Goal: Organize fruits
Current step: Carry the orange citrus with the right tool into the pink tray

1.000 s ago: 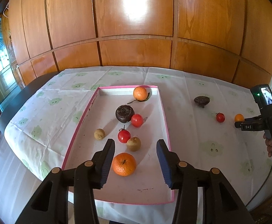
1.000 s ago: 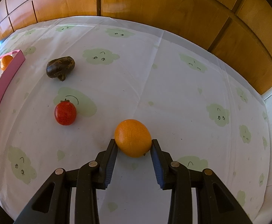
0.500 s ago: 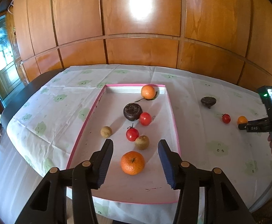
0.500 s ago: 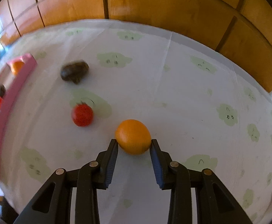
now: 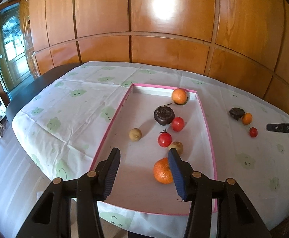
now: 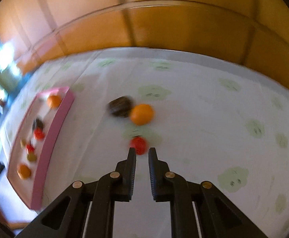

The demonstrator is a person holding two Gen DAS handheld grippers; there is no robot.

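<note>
Table point(image 5: 69, 107) under a white cloth with green cloud prints, wood-panelled wall behind.

Pink-rimmed tray point(image 5: 112, 127) lies flat on the cloth. Inside it: large orange point(image 5: 162, 171) near the front edge, second orange point(image 5: 179, 96) at the far end, dark round fruit point(image 5: 163, 115), two red tomatoes point(image 5: 177, 124) point(image 5: 165, 139), two small brown fruits point(image 5: 135, 134) point(image 5: 177, 146).

Left gripper point(image 5: 143, 159) hovers over the front of the tray, jaws spread wide, nothing between them. Its right finger overlaps the large orange in view; contact cannot be told.

Right gripper point(image 6: 141, 151), right wrist view motion-blurred: jaws a narrow gap apart, holding nothing. A small red tomato point(image 6: 138, 144) lies on the cloth just past the fingertips; whether they touch it cannot be told.

Beyond it, outside the tray: small orange fruit point(image 6: 142, 114) touching a dark fruit point(image 6: 119, 106), both on the cloth, right of the tray wall.
</note>
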